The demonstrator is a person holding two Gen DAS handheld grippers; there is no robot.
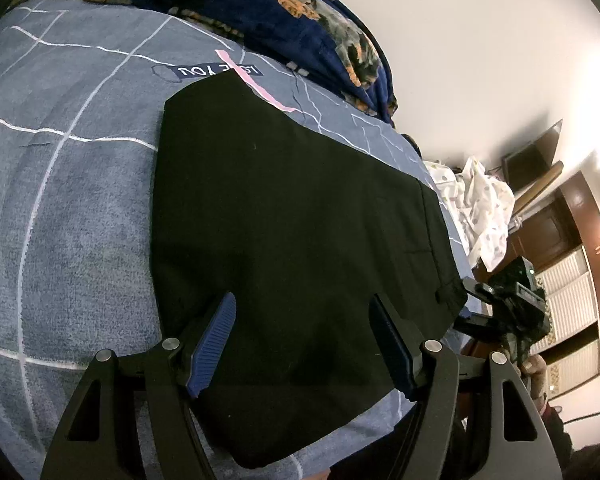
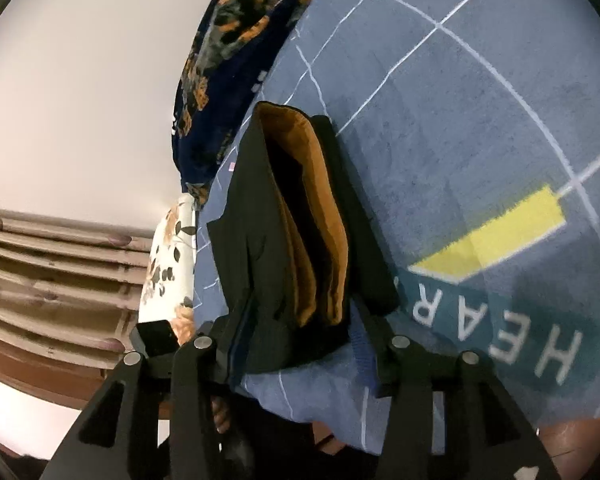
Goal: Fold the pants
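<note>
Left tongs (image 1: 302, 336) open over flat black pants (image 1: 292, 216).

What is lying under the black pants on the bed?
The black pants lie on a grey-blue bedsheet with white lines. A pink strip and a printed label run under their far edge; the rest there is covered.

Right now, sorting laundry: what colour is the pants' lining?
Orange-brown lining, clearest in the right wrist view.

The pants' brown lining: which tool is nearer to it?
Right. The right tool is at the waist end, the lining just ahead of it; the left tool is over plain black cloth of the pants.
</note>
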